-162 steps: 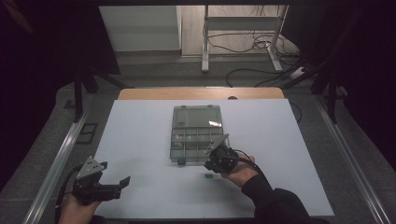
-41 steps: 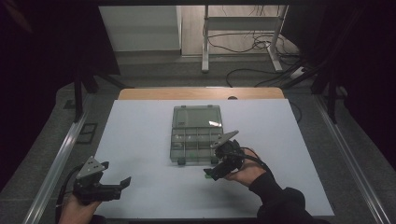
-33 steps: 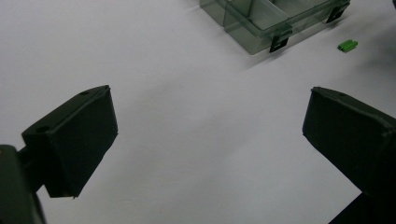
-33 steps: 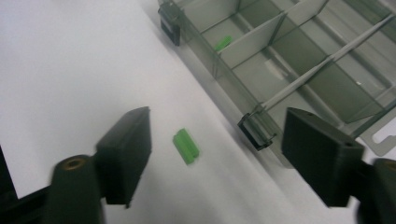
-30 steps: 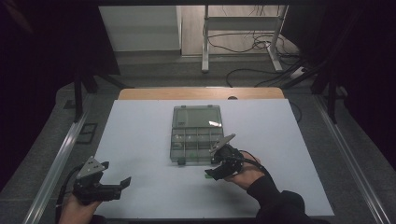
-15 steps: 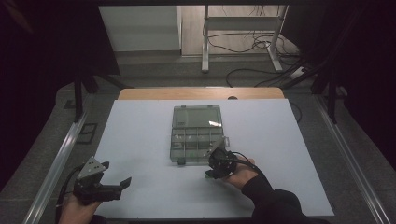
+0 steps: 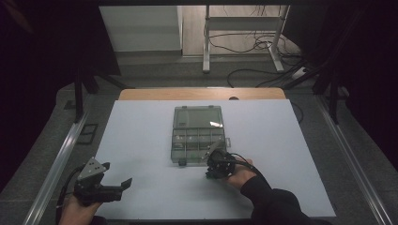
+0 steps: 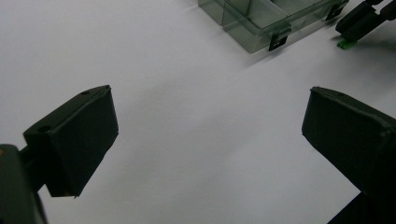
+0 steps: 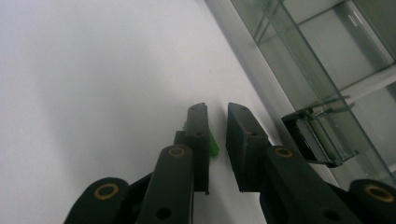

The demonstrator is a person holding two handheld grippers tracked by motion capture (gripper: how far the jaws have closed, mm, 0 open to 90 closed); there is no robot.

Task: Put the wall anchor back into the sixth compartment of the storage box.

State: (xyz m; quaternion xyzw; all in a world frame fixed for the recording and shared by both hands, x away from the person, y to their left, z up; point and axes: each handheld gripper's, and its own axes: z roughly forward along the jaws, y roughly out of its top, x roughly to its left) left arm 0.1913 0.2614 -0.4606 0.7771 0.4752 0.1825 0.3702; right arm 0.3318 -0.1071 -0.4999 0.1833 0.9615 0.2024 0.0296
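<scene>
A clear compartment box (image 7: 197, 133) lies open in the middle of the white table, lid folded back; it also shows as the box (image 8: 261, 18) and the box (image 9: 327, 70). My right gripper (image 7: 210, 174) points down at the table just in front of the box's front right corner. In the right gripper view my right gripper (image 9: 217, 112) has a narrow gap between its jaws. A small green piece (image 9: 213, 144) lies on the table against the left jaw; the green piece (image 8: 344, 43) sits under that gripper's tip. My left gripper (image 7: 121, 187) rests open at the front left, and the left gripper (image 8: 210, 135) holds nothing.
The white table (image 7: 141, 140) has bare room left and right of the box. A clear latch (image 9: 317, 140) sticks out from the box's front edge beside my right jaws. Metal rails (image 7: 61, 159) run along the table's sides, with cables (image 7: 244, 42) on the floor beyond.
My right gripper was raised and tilted over the box's front edge a second ago; it has come back down to the table by the green piece. The left gripper has stayed put.
</scene>
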